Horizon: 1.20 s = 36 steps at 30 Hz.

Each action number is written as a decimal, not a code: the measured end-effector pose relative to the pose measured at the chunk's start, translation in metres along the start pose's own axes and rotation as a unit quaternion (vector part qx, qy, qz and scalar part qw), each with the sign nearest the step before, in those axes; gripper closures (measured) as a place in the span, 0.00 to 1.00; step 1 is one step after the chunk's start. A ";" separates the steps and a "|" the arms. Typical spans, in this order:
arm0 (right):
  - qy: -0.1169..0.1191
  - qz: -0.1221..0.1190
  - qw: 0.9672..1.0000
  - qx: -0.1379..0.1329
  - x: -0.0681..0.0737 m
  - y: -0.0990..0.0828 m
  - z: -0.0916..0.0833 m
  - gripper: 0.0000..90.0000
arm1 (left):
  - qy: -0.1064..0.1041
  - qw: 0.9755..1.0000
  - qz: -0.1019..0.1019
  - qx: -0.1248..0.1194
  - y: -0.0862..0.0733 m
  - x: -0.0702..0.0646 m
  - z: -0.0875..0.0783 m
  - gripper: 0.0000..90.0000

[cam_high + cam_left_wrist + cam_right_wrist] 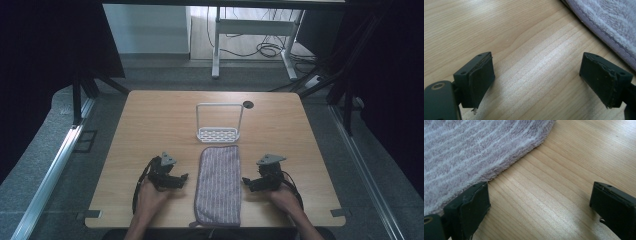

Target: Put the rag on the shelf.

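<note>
The left gripper (pixel 184 177) rests low on the wooden table (pixel 150 120), just beside the towel's left edge, with its jaws spread wide and nothing between them; in the left gripper view only bare wood lies between the pads (pixel 482 80), and the towel's stitched hem (pixel 599 30) runs across the upper right corner.

The towel (pixel 218 185) lies flat in the middle of the table's near half, a long, narrow strip of striped, fleecy cloth reaching from the near edge up towards the white wire rack (pixel 218 122), which stands upright just beyond its far end without clearly touching it. It looks light, soft and limp, so it should sag and fold wherever it is lifted and will not hold a shape. The pile looks thick enough for the pads to bite on, and the hem gives a firmer line. A pinch at an edge or corner seems the best hold, one on each long side, so the cloth hangs evenly.

The right gripper (pixel 245 182) sits just beside the towel's right edge, also released and empty, one pad (pixel 471 210) close against the fleecy border.
</note>
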State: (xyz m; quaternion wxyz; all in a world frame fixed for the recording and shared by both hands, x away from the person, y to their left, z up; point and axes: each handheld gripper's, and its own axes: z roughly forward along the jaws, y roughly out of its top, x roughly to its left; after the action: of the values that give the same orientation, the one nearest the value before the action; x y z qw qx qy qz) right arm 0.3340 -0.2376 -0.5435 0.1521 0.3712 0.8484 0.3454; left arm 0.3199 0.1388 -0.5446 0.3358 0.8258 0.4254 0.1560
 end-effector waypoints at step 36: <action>0.028 0.008 0.999 0.027 -0.002 0.010 -0.006 0.10 | -0.038 0.999 -0.011 -0.024 0.007 -0.001 -0.008 0.19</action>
State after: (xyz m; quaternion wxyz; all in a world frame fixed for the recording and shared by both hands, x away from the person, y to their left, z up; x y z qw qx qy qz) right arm 0.3376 -0.2371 -0.5320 0.1157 0.3719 0.8583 0.3341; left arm 0.3194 0.1388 -0.5335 0.3734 0.8178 0.4177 0.1314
